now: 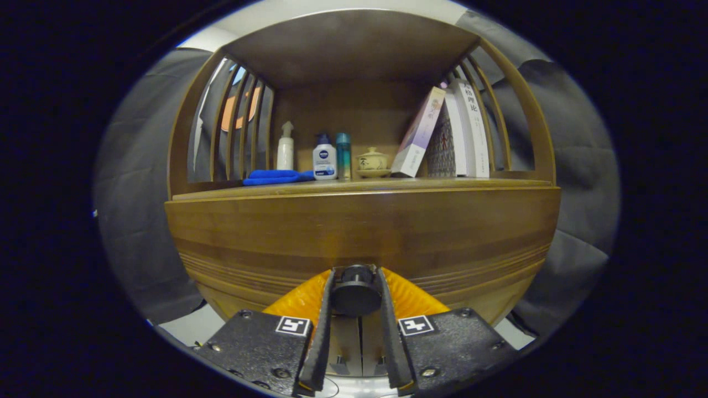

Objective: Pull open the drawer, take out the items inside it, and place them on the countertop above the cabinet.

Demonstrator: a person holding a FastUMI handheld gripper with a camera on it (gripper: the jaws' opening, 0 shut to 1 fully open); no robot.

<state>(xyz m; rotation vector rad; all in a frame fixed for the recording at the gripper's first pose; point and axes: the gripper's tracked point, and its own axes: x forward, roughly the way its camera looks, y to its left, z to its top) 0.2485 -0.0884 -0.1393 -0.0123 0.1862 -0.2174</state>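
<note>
A wooden cabinet fills the scene, with its drawer front (359, 232) directly ahead of me. A round dark knob (356, 292) sticks out of the drawer front low down. My gripper (356, 284) is shut on this knob, one finger pressing on each side. The drawer looks closed, flush with the cabinet, and its contents are hidden. Above it runs the countertop (354, 187), the floor of an open shelf.
On the countertop stand a folded blue cloth (276, 177), a white pump bottle (285, 148), a white and blue bottle (324, 157), a teal bottle (343, 156), a small lidded pot (371, 162) and leaning books (442, 135). Slatted wooden sides (238, 121) flank the shelf.
</note>
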